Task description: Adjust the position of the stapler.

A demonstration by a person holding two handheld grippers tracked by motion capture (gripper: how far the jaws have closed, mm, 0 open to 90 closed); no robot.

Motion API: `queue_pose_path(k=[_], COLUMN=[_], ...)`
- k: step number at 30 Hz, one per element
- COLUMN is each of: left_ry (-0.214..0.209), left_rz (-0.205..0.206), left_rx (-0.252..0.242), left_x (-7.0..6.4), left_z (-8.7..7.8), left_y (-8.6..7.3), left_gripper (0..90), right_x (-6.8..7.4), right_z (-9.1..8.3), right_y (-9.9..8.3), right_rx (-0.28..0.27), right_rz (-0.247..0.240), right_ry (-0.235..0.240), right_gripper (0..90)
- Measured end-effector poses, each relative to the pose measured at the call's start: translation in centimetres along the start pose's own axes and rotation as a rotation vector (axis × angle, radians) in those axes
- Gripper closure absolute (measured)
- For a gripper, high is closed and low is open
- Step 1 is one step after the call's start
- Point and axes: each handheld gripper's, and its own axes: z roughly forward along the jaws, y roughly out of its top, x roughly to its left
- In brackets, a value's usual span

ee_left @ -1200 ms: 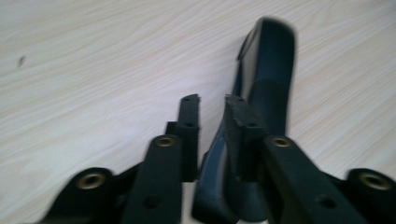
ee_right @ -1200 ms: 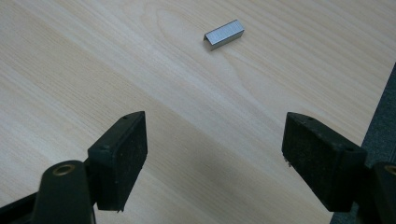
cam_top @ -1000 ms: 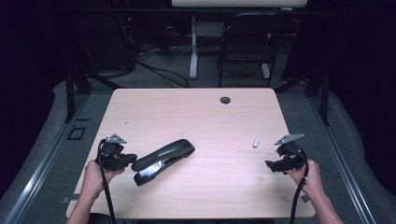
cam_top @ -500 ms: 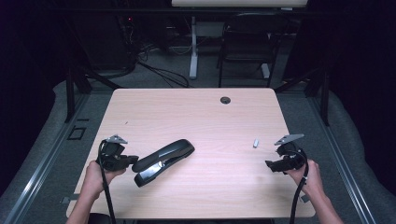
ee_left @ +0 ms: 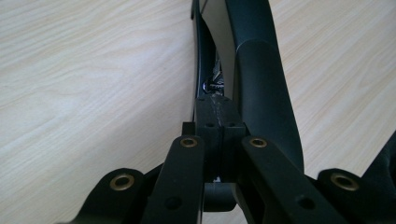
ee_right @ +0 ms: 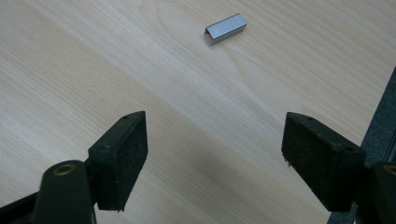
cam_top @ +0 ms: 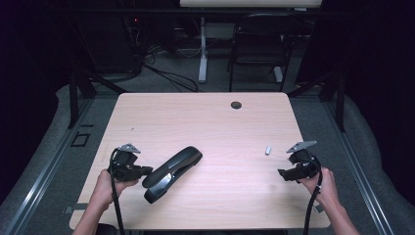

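Note:
A black stapler (cam_top: 173,166) lies slanted on the wooden table (cam_top: 195,117), left of centre near the front. My left gripper (cam_top: 147,170) is shut, its tips pressed together right at the stapler's near end. In the left gripper view the stapler (ee_left: 261,70) runs away from the closed jaws (ee_left: 218,135), and I see nothing between them. A small silver strip of staples (cam_top: 268,150) lies at the right. My right gripper (cam_top: 283,174) is open just in front of it. The strip (ee_right: 225,28) lies flat beyond the wide-apart jaws of that gripper (ee_right: 215,140).
A round cable hole (cam_top: 236,105) sits near the table's far edge. The table's right edge (ee_right: 380,116) runs close beside my right gripper. A dark chair (cam_top: 257,44) and cables stand on the floor behind the table.

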Motion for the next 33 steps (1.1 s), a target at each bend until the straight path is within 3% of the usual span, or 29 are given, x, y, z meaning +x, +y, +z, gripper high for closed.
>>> queue_pose_path(k=[11, 19, 27, 33], left_ry=[-0.067, -0.126, -0.146, -0.136], left_rz=[0.022, 0.063, 0.084, 0.108], left_rx=[0.025, 0.059, 0.079, 0.081], left_x=[-0.7, -1.5, -2.1, -3.1], left_z=[0.5, 0.9, 1.5, 2.3], left_y=[0.2, 0.3, 0.4, 0.6], left_gripper=[89.9, 89.9, 89.9, 89.9], right_x=[0.1, 0.1, 0.1, 0.1], right_z=[0.2, 0.2, 0.2, 0.3], right_y=[0.0, 0.0, 0.0, 0.0], right_rx=[0.008, 0.008, 0.019, 0.019], right_rz=[-0.007, -0.004, -0.009, -0.011], right_ry=[-0.001, -0.003, 0.0, -0.001], right_gripper=[22.1, 22.1, 22.1, 22.1])
